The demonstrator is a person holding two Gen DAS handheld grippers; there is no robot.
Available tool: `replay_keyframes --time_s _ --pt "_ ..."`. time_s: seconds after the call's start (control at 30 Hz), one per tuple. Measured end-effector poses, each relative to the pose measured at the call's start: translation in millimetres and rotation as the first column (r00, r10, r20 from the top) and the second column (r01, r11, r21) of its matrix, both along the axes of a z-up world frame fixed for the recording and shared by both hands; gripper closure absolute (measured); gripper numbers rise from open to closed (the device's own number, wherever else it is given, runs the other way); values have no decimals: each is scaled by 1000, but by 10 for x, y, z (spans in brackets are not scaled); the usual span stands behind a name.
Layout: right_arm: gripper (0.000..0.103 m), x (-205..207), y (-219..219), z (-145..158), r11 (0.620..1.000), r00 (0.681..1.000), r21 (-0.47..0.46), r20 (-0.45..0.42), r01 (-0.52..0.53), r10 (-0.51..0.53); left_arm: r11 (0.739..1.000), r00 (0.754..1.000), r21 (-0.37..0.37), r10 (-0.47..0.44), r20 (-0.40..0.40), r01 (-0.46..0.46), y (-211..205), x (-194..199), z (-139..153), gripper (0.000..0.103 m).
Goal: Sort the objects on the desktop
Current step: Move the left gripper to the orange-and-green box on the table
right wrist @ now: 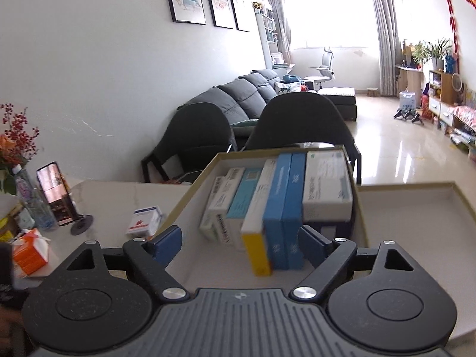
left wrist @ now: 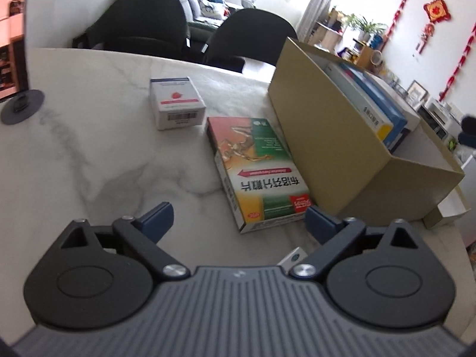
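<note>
The table was big and white, with grey lines like marble. On it sat a tan box with its lid lying beside it. Packs stood on edge in a tight row inside the box, likely so that more could fit and each could be found fast.

Two packs lay flat on the table outside the box. The red and green pack lay just beside the box wall, and the small white pack lay a bit further off. They were probably waiting to go in, though that is only a guess.

The left claw hung over the near end of the red and green pack, spread wide and holding nothing. The right claw hung over the box, spread wide too, with the row of packs between its fingers but not pinched.

Only the right view looked down into the box and showed the lid. Only the left view showed the red and green pack.
</note>
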State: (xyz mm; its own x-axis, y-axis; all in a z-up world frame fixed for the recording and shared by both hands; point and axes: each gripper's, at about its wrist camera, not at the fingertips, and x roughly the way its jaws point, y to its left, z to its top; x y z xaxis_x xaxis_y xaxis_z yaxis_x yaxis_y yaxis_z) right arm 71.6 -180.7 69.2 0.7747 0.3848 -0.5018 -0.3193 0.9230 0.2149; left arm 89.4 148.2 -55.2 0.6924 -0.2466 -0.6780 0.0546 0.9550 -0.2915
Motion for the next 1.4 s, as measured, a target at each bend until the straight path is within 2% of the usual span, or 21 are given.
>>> replay_keyframes --time_s 0.17,0.33,0.4,0.57,0.73,1.0,1.4 --pt "15 -91 3 -91 999 1000 35 -8 5 -5 995 997 -99 23 -75 -30 88 340 77 6" --pt "14 -169 7 -186 998 1000 69 -19 12 -11 990 986 -110 75 -148 -92 -1 748 86 7" --pt "14 -200 9 -224 996 1000 83 -23 15 -14 986 977 -110 101 -186 -122 -60 892 68 7" --pt "14 -227 -14 -269 994 999 110 -34 20 -17 977 959 -83 174 -223 -196 -208 1170 29 6" --pt "14 -237 -44 -278 992 999 126 -41 24 -19 966 938 -22 246 -244 -259 -270 1320 -25 7" --pt "14 -214 1 -304 989 999 146 -47 10 -3 949 921 91 314 -231 -301 -365 1394 -57 6" --pt "14 -208 79 -325 985 998 172 -51 -14 24 949 952 174 285 -113 -263 -353 1224 -37 3"
